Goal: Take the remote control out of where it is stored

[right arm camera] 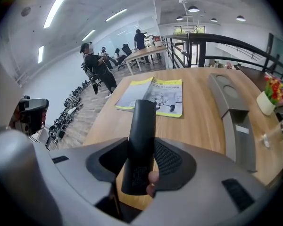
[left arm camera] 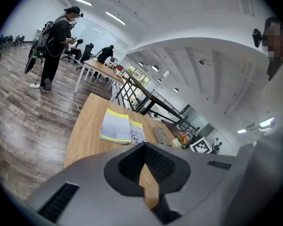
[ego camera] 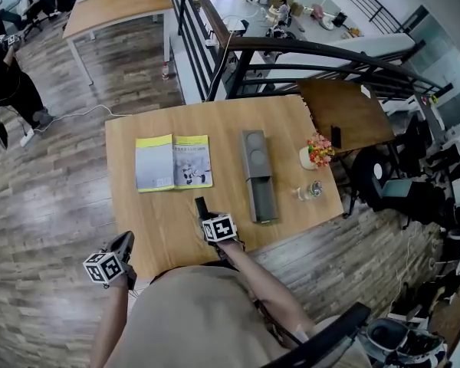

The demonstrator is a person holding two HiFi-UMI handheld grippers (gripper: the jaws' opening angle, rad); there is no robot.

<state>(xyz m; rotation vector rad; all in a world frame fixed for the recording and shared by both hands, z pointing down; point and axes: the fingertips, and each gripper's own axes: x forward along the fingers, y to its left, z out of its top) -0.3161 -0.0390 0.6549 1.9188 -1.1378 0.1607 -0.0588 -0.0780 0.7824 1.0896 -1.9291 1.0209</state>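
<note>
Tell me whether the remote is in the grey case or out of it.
Out. The right gripper is shut on the black remote, clear of the grey case on the table.

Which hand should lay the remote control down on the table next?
Right. The right gripper is shut on the remote control, holding it above the near part of the table. The left gripper, by the near left corner, has nothing between its fingers and would first need a handover.
</note>
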